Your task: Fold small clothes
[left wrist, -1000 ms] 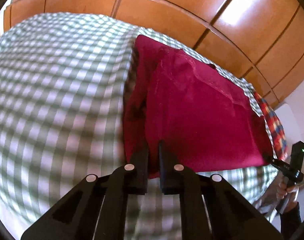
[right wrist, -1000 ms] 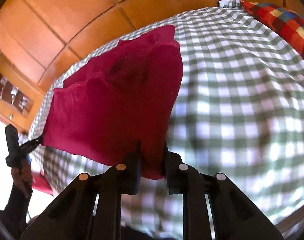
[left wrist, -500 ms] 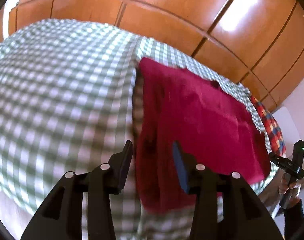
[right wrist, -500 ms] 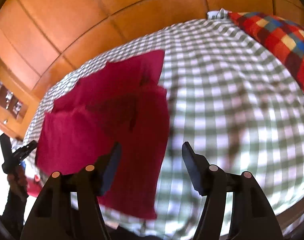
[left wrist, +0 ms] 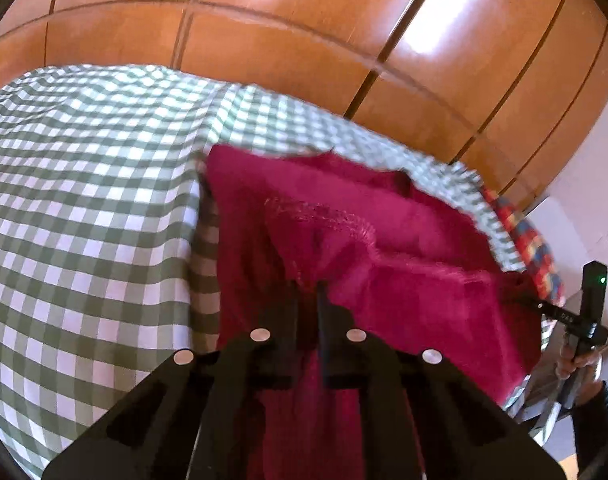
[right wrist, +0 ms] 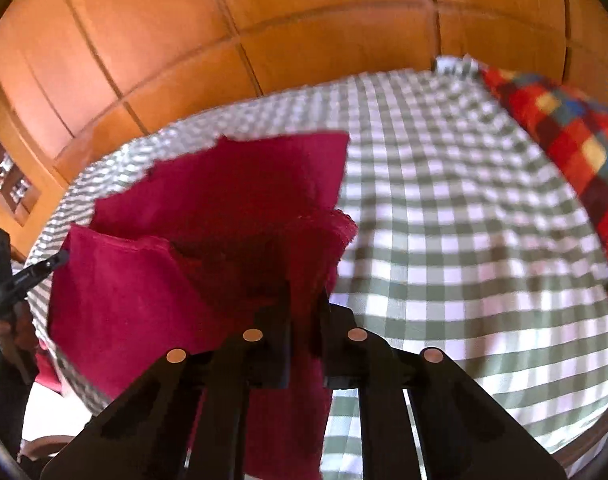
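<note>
both grippers pinch red garment (left wrist: 404, 296); colourful pillow (right wrist: 564, 136) clear (right view only).

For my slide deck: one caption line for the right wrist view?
Right hand-held gripper pinches a red garment over a green checked cloth.

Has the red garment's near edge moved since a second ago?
Yes. Both grippers, left gripper and right gripper, pinch the red garment and raise its near edge off the checked bedspread.
</note>
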The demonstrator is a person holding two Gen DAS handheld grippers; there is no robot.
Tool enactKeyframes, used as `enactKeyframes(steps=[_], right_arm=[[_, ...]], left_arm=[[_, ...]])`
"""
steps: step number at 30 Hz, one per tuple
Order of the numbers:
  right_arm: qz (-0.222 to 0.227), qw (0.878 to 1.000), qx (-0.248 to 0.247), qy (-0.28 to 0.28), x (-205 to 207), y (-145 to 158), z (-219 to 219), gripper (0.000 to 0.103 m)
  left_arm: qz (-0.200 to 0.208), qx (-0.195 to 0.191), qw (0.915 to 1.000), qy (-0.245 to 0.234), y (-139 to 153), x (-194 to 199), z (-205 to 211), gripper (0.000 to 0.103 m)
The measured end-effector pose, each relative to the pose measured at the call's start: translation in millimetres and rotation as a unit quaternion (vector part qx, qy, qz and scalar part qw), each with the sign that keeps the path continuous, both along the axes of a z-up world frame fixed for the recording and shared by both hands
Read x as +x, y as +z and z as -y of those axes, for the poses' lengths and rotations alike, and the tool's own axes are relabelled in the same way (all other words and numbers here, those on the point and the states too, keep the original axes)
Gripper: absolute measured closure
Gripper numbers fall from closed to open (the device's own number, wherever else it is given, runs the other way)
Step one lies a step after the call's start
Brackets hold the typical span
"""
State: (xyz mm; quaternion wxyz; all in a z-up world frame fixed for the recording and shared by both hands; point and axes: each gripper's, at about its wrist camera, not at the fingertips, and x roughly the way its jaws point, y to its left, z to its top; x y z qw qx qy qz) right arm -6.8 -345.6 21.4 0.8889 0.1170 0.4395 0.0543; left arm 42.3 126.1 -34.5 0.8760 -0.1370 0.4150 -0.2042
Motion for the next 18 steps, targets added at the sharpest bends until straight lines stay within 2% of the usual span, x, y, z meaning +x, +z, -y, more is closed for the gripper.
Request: enactKeyframes(steps=[4, 9, 14, 18], right_arm=[[0.048, 0.999, 0.002, 0.01, -2.9, 35.3, -4.9, 0.093], [0.083, 0.996, 0.006, 0.006, 34.8, 58.8, -9.0, 0.093], [0.08, 0.996, 0.012, -0.029, 95.7, 53.0, -4.8, 0.093], [0.053, 0.997, 0.009, -0.061, 146.3, 28.4, -2.7, 0.093]], left_arm=[[0.049, -0.031, 0.9983, 0.006, 30.9, -15.5, -15.7, 0.097], [0.08, -0.013, 0.9963, 0.028, 55.2, -3.5, -19.7, 0.097], [0.068, -0.001, 0.9953, 0.069, 51.6, 45.7, -24.5, 0.097], [0.04, 0.01, 0.9947, 0.094, 37.5, 90.7, -23.1, 0.097]])
